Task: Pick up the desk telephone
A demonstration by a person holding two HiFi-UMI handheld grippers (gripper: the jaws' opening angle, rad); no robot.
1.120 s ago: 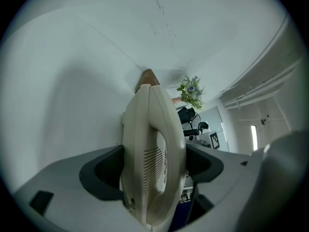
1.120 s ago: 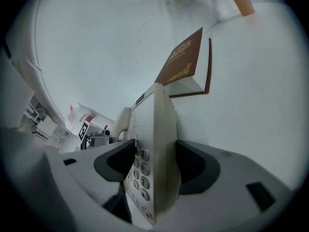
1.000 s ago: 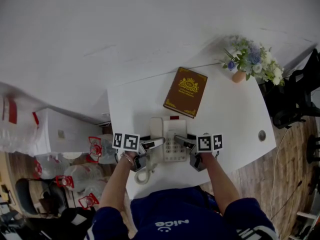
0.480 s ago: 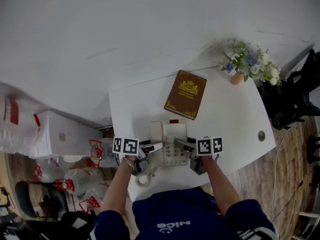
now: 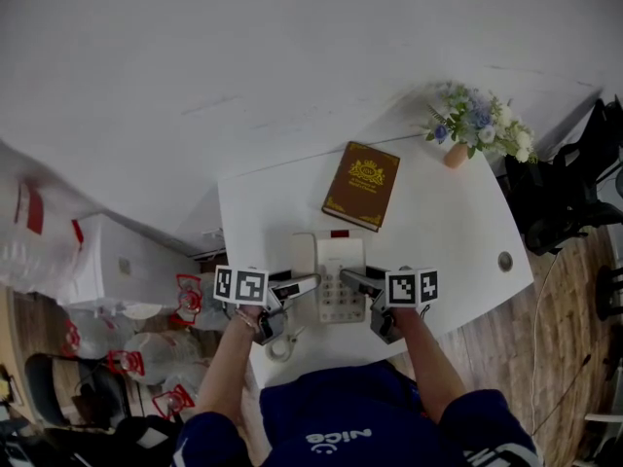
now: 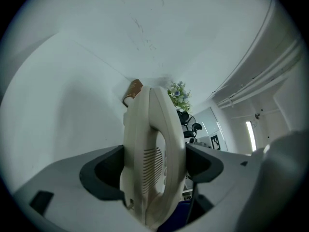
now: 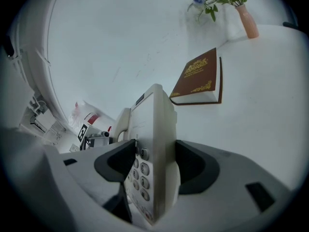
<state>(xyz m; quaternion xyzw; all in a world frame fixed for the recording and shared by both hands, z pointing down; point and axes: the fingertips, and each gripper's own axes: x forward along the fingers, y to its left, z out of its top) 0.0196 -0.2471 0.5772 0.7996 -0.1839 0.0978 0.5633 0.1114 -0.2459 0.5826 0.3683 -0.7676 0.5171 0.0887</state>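
Clamped tight with the left gripper [image 6: 153, 168] on the handset [image 6: 161, 124] side of the desk telephone [image 5: 338, 270], and with the right gripper [image 7: 154, 166] on its keypad edge. Held between both over the near part of the white table [image 5: 458, 232]. Farther back, a brown book [image 5: 362, 185], then a vase of flowers [image 5: 474, 126] at the far right corner

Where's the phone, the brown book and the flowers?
desk telephone [image 5: 341, 295], head view, on its keypad.
brown book [image 5: 362, 185], head view, middle of its cover.
flowers [image 5: 477, 123], head view, on the blossoms.
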